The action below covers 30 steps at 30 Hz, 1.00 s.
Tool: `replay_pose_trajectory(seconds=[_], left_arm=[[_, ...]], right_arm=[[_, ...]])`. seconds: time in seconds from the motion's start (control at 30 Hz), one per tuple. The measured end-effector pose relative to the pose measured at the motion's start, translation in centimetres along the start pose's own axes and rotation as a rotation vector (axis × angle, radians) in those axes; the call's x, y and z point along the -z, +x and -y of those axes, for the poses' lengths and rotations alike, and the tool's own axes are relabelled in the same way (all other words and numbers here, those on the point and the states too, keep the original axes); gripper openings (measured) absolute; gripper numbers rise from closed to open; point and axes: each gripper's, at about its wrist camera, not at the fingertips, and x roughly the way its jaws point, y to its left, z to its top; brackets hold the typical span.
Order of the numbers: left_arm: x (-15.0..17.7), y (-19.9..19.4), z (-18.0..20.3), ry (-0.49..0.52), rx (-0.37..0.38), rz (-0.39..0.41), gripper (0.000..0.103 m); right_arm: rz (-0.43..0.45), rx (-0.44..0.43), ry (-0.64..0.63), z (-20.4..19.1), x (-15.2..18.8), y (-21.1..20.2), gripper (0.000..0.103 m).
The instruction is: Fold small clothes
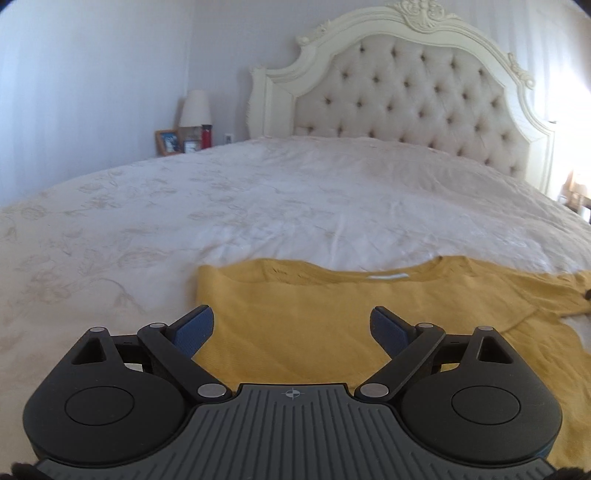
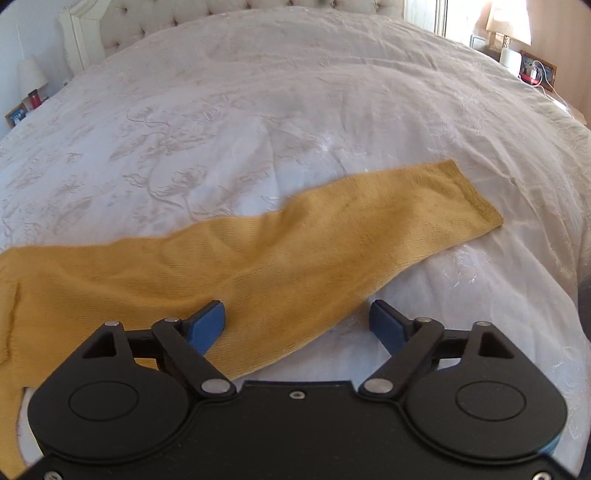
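Note:
A mustard-yellow knit top (image 1: 314,310) lies flat on the white bedspread (image 1: 258,199), neckline toward the headboard, its left side folded in to a straight edge. My left gripper (image 1: 291,326) is open and empty, hovering over the top's body. In the right wrist view the top's long sleeve (image 2: 332,236) stretches out to the right, with its cuff (image 2: 472,192) at the far end. My right gripper (image 2: 297,325) is open and empty, low over the near part of the sleeve, its left pad (image 2: 207,325) above the fabric.
A tufted cream headboard (image 1: 406,88) stands at the far end of the bed. A nightstand with a lamp (image 1: 195,109), photo frame and red bottle is at the far left. Another lamp (image 2: 508,22) and cables sit at the far right. White embroidered bedspread (image 2: 258,92) surrounds the top.

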Motion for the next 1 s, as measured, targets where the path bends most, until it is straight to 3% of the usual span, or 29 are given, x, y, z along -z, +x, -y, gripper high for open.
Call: replay_pose_trajectory(seconds=[0.17, 0.2, 0.23, 0.3, 0.4, 0.5, 0.73, 0.87, 1.0], left_arm=[[0.9, 1.3, 0.2, 0.005, 0.012, -0.057, 0.092], [0.9, 1.5, 0.1, -0.002, 0.014, -0.064, 0.092], [1.0, 1.5, 0.0, -0.009, 0.016, -0.070, 0.092], [1.0, 1.7, -0.2, -0.014, 0.018, -0.079, 0.092], [1.1, 1.6, -0.5, -0.036, 0.026, -0.089, 0.092], [0.9, 1.6, -0.9, -0.062, 0.030, -0.093, 0.092], [0.1, 0.8, -1.6, -0.120, 0.035, -0.080, 0.092], [-0.1, 0.7, -2.3, -0.152, 0.033, -0.082, 0.092], [0.0, 0.9, -3.0, -0.189, 0.037, -0.097, 0.092]], right_arm=[[0.019, -0.010, 0.075, 0.7, -0.6, 1.2, 0.093], [0.024, -0.007, 0.081, 0.6, -0.8, 1.2, 0.088], [0.032, -0.004, 0.083, 0.5, -1.0, 1.3, 0.081], [0.046, 0.019, 0.075, 0.2, -1.3, 1.2, 0.045], [0.064, 0.062, 0.040, -0.7, -2.2, 0.5, 0.017], [0.124, 0.052, -0.030, -2.7, -3.4, -1.6, 0.016], [0.265, -0.118, -0.229, -12.7, -5.7, -8.2, 0.016], [0.310, -0.277, -0.349, -20.7, -4.3, -11.3, 0.016], [0.303, -0.408, -0.469, -28.1, -0.2, -12.0, 0.016]])
